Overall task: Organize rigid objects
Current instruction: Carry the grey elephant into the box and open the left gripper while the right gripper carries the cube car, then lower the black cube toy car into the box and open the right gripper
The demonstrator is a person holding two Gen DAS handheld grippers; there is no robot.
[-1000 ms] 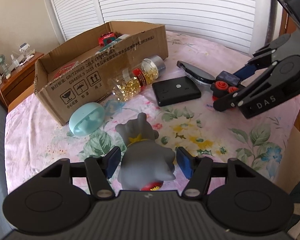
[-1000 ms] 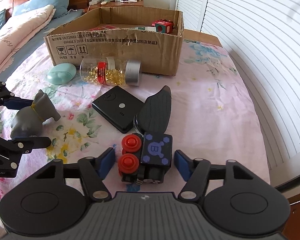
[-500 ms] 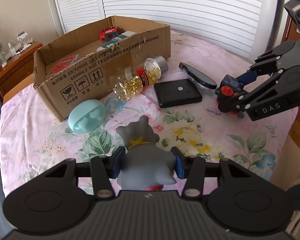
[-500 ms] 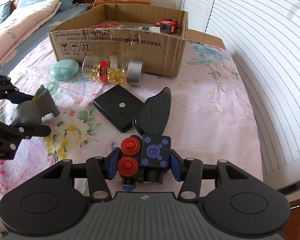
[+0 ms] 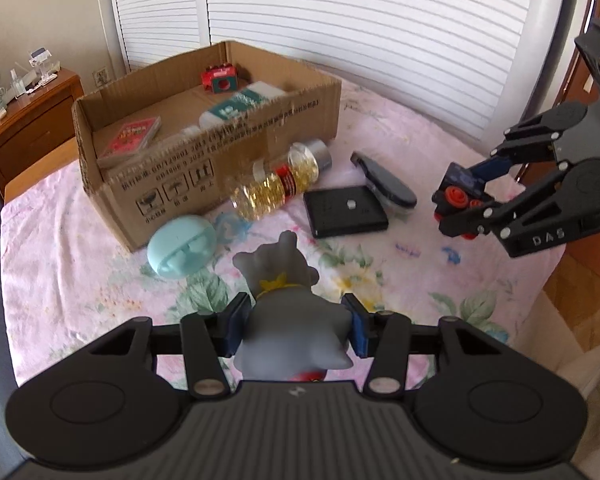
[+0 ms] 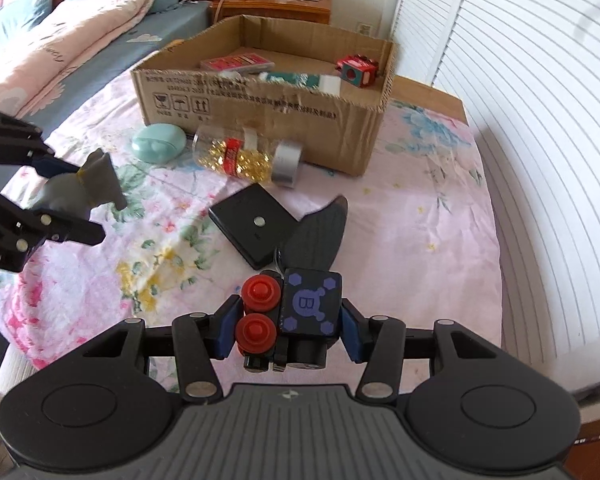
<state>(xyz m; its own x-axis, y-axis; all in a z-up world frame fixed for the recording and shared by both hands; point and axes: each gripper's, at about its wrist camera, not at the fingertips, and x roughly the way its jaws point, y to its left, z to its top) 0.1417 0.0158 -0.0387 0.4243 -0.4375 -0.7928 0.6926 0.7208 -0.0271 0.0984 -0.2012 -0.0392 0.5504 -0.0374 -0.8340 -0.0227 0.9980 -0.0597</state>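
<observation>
My left gripper (image 5: 296, 330) is shut on a grey animal figurine (image 5: 288, 304) with a yellow collar, held just above the floral bedspread; the right wrist view shows the same figurine (image 6: 82, 188) at the left. My right gripper (image 6: 288, 328) is shut on a black toy block with red knobs and a purple "B" face (image 6: 296, 316), also lifted, and that toy block (image 5: 460, 196) appears in the left wrist view. An open cardboard box (image 5: 220, 152) stands behind, holding a red card box (image 5: 130, 138), a green-white carton (image 5: 236, 106) and a red cube (image 5: 220, 80).
On the bedspread in front of the box lie a pale blue egg-shaped case (image 5: 180, 246), a clear bottle of yellow capsules (image 5: 280, 186), a flat black device (image 5: 344, 216) and a dark curved case (image 5: 384, 182). A wooden nightstand (image 5: 24, 112) stands far left; white shutters run behind.
Both grippers closed on their objects, the left on the figurine and the right on the toy block, then rose with them off the bedspread.
</observation>
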